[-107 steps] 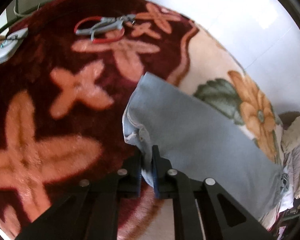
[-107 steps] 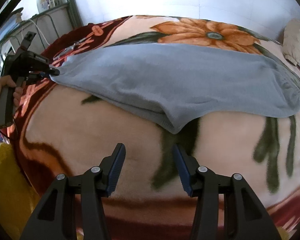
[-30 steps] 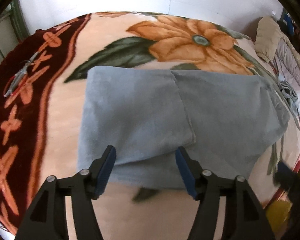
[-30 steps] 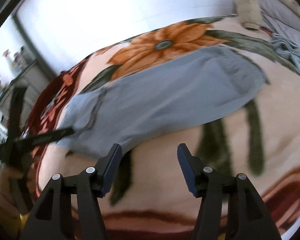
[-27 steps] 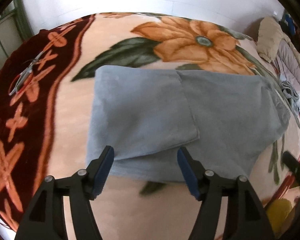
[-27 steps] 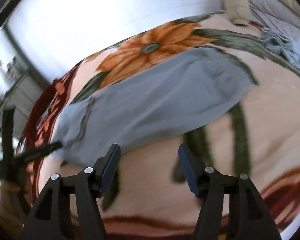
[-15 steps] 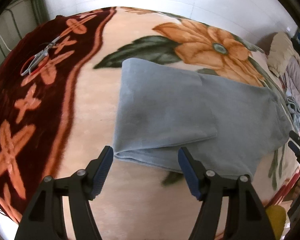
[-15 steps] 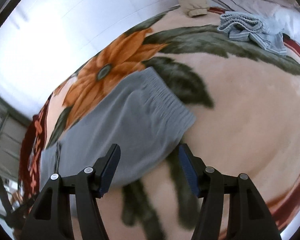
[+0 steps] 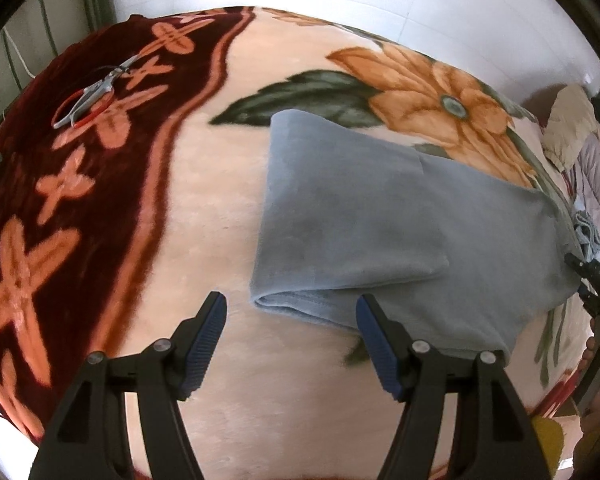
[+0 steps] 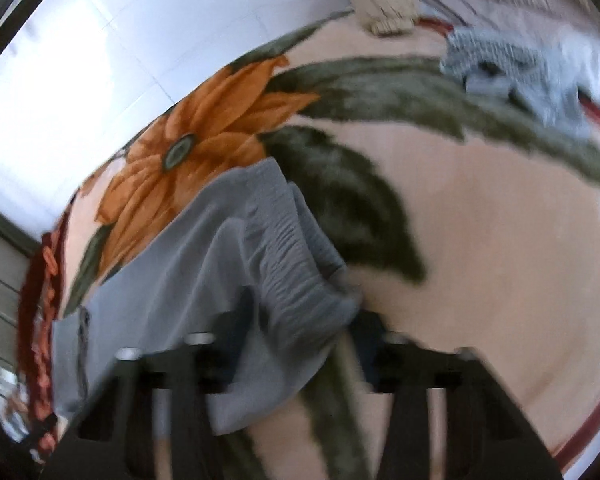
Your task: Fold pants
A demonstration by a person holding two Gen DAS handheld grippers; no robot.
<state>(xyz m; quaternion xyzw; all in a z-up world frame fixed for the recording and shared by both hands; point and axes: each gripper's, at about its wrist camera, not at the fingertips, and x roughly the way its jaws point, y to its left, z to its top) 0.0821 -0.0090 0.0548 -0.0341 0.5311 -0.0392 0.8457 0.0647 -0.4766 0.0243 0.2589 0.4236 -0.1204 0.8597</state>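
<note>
The grey pants [image 9: 380, 232] lie flat on the floral blanket [image 9: 204, 208], legs already doubled over toward the waist, so that the folded edge faces the left gripper [image 9: 290, 340] and the elastic waistband [image 10: 296, 256] faces the right gripper [image 10: 300, 360]. This layout gives each tool one end of the garment for the next fold, by judgement.

Left gripper: jaws stand wide apart, above bare blanket just short of the folded edge. Its right-hand fingertip overlaps the lower hem in the view; whether it touches cannot be told. Nothing is grasped.

Right gripper: the right wrist view is blurred. The jaws have just been closing, and the bunched waistband corner sits between them, rucked up off the blanket. Whether the pads already press on the cloth cannot be told.

A pair of scissors [image 9: 88, 96] lies well apart on the dark red border. A second crumpled garment [image 10: 512, 76] lies near the bedding at the far side.
</note>
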